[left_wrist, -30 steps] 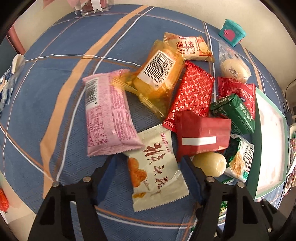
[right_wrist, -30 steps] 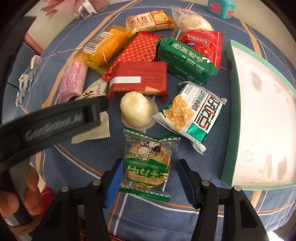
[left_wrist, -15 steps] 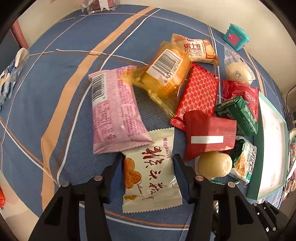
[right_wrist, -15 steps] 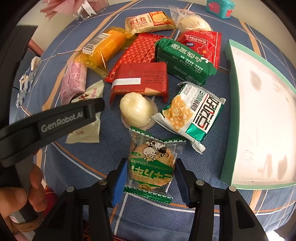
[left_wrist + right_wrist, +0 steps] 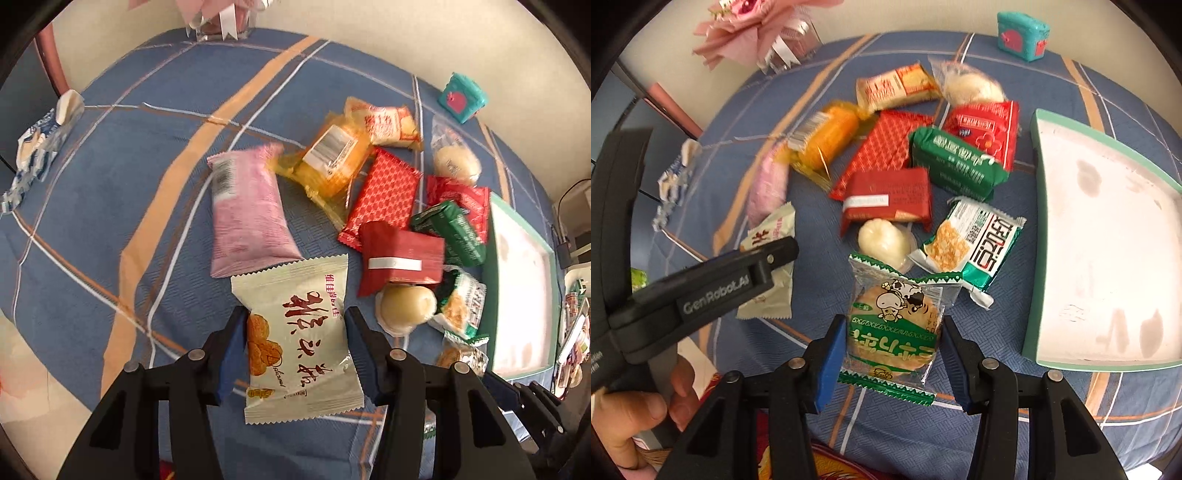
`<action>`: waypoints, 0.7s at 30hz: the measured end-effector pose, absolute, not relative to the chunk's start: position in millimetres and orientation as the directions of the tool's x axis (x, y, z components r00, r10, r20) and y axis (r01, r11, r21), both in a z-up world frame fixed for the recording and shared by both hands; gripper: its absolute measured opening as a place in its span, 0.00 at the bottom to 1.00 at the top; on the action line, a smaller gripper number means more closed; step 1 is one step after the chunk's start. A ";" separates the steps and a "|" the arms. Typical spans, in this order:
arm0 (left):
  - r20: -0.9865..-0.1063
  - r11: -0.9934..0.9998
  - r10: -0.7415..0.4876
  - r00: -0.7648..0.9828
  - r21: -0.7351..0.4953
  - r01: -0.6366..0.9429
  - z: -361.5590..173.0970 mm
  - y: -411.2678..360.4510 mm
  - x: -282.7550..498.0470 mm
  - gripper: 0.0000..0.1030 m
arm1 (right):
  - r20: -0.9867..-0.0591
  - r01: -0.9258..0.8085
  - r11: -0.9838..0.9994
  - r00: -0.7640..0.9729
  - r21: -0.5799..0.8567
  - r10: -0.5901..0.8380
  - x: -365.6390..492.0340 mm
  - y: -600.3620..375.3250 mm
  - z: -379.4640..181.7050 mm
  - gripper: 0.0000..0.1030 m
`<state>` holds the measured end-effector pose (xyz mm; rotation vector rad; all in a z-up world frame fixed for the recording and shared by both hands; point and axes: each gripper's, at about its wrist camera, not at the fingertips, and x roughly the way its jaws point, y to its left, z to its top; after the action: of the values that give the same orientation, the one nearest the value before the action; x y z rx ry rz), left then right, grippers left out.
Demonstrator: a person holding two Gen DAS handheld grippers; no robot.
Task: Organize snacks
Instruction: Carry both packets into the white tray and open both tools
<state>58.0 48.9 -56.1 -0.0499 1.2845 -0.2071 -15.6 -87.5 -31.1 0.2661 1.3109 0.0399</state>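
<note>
My left gripper (image 5: pixel 295 332) is shut on a cream snack packet with red characters (image 5: pixel 299 332) and holds it lifted off the blue cloth. My right gripper (image 5: pixel 892 339) is shut on a green rice-cracker packet with a cow picture (image 5: pixel 894 325), also raised. The left gripper's black body (image 5: pixel 701 291) crosses the right wrist view at left. Several snacks lie in a pile on the cloth: a pink packet (image 5: pixel 247 218), an orange cake (image 5: pixel 328 162), red packets (image 5: pixel 886 199), a green packet (image 5: pixel 956 166) and a pale jelly cup (image 5: pixel 882 240).
A white tray with a teal rim (image 5: pixel 1034 258) lies at the right. A teal toy box (image 5: pixel 1021 31) and a pink flower vase (image 5: pixel 768 33) stand at the far edge. A crumpled blue-white wrapper (image 5: pixel 37 147) lies at the left.
Both grippers closed on their packets and rose, lifting the cream packet and the green cracker packet off the cloth. The view has pulled back from the pile.
</note>
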 end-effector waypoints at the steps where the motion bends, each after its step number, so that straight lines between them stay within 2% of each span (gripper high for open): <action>1: -0.944 0.980 -0.184 0.274 -0.155 0.126 -51.6 47.9 56.2 0.53 | -0.946 0.122 0.968 0.268 0.218 0.180 -17.1 -89.5 -28.4 0.51; 10: -0.926 0.977 -0.186 0.328 -0.137 0.166 -8.5 26.5 40.8 0.53 | -0.916 0.180 0.944 0.347 0.275 0.201 -33.3 -120.2 -4.4 0.51; 21: -0.919 0.941 -0.223 0.326 -0.116 0.317 14.7 -70.3 35.4 0.53 | -0.914 0.445 0.867 0.405 0.224 0.028 -55.4 -213.9 11.3 0.51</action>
<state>35.4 -70.3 14.7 0.0898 1.1875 -0.3542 -55.4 -213.9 11.3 0.4774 1.1331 -0.2757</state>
